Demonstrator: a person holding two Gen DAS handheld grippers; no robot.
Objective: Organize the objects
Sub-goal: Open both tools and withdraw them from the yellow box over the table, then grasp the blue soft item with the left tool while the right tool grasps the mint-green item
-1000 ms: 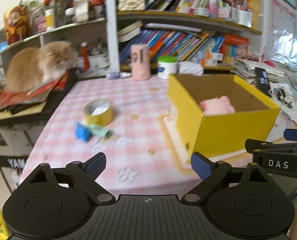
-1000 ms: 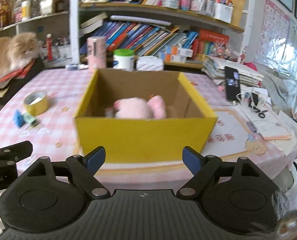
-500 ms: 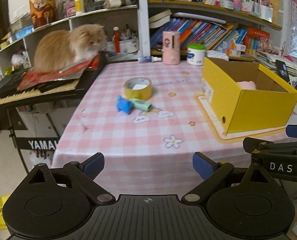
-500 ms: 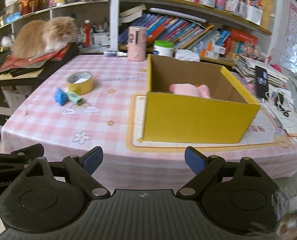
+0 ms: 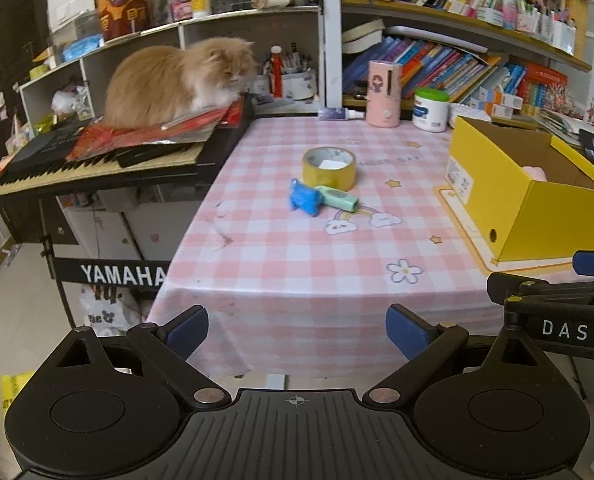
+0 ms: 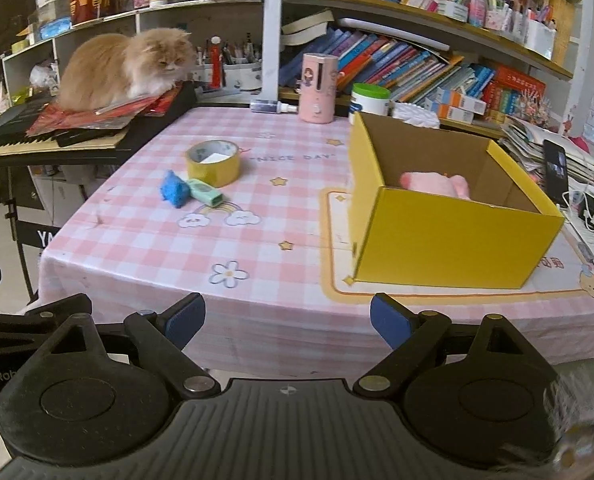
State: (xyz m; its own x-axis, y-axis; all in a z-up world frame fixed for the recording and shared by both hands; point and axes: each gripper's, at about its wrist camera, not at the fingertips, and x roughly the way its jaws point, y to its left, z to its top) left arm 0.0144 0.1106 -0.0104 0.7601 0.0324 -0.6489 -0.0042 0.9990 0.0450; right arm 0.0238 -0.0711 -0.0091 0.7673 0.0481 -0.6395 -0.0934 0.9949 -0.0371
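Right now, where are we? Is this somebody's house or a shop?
Most likely a room in someone's home, perhaps a study or playroom. A fluffy cat sits on a keyboard piano, crowded bookshelves line the wall, and the table wears a pink checked cloth.

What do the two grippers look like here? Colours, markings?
Both are matte black plastic: a ribbed base, two round discs, angled linkage arms with metal pivot pins, blue fingertip pads. Left gripper, right gripper. The right one shows white "DAS" lettering on its side in the left view. No cables or sleeves visible.
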